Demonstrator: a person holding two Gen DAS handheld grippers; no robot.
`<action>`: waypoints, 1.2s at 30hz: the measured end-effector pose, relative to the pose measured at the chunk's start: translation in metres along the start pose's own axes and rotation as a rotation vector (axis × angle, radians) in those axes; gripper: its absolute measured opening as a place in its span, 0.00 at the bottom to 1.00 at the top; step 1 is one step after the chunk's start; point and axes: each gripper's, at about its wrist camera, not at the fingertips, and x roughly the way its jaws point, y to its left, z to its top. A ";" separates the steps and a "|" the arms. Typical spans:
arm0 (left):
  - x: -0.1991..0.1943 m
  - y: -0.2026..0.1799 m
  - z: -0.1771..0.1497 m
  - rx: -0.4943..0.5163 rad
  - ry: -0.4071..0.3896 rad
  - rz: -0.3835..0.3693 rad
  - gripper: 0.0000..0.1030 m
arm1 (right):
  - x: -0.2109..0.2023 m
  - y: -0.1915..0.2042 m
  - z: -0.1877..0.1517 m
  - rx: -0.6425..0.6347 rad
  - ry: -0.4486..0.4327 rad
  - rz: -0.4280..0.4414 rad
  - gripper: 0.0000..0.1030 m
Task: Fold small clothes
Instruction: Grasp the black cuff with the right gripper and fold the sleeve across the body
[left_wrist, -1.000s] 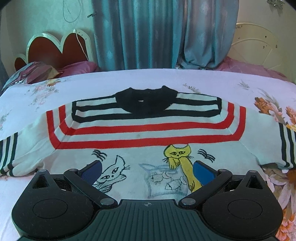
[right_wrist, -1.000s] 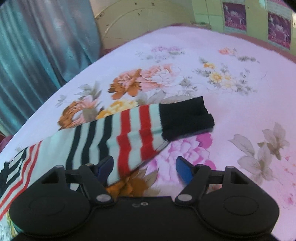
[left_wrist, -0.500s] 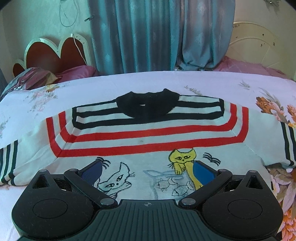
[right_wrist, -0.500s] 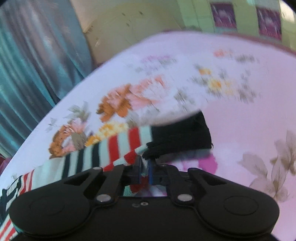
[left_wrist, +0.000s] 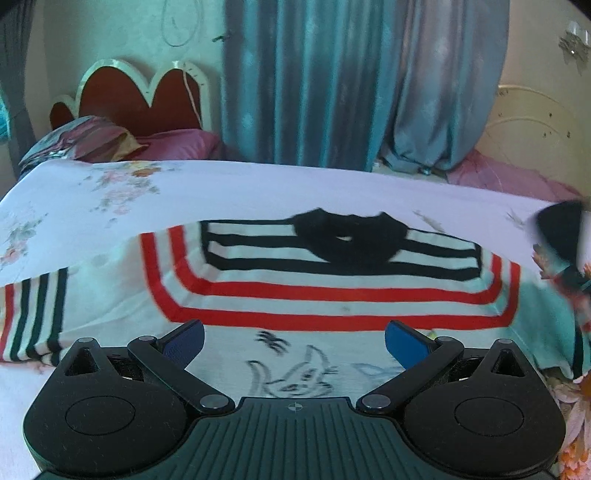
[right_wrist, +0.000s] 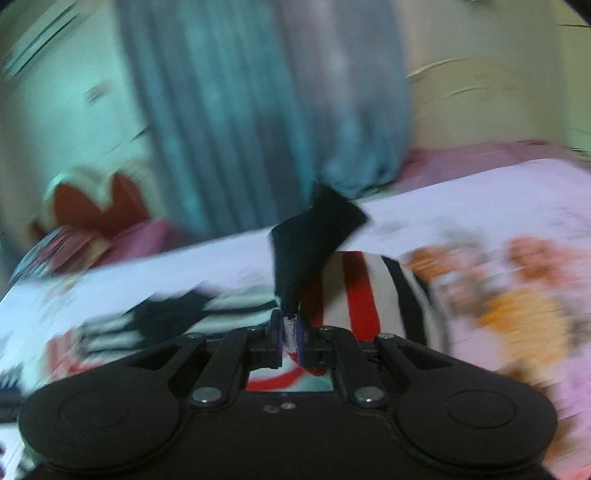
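The sweater (left_wrist: 332, 295) lies flat on the bed (left_wrist: 110, 206). The right gripper (right_wrist: 290, 332), angled down over it, pinches its lifted sleeve (right_wrist: 314, 240). The left gripper (left_wrist: 293, 341) hovers above its hem, jaws apart.

Striped sweater (left_wrist: 332, 288) flat on bed (cat drawings), one sleeve (right_wrist: 317, 240) lifted

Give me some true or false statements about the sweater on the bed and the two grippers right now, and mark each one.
1. The right gripper is shut on the sweater's sleeve. True.
2. The left gripper is clamped on the sweater. False: its jaws are open, holding nothing.
3. The sweater lies on a flowered bed sheet. True.
4. The sweater's collar is red. False: it is black.
5. The pinched sleeve lies flat on the bed. False: its black cuff sticks up.
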 end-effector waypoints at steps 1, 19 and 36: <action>0.001 0.007 -0.001 -0.010 0.003 -0.004 1.00 | 0.010 0.016 -0.007 -0.017 0.036 0.030 0.07; 0.064 -0.033 -0.034 -0.158 0.202 -0.356 0.86 | -0.021 -0.002 -0.059 -0.079 0.147 -0.160 0.52; 0.029 0.000 0.032 -0.134 -0.103 -0.375 0.09 | 0.024 -0.042 -0.068 0.057 0.183 -0.259 0.49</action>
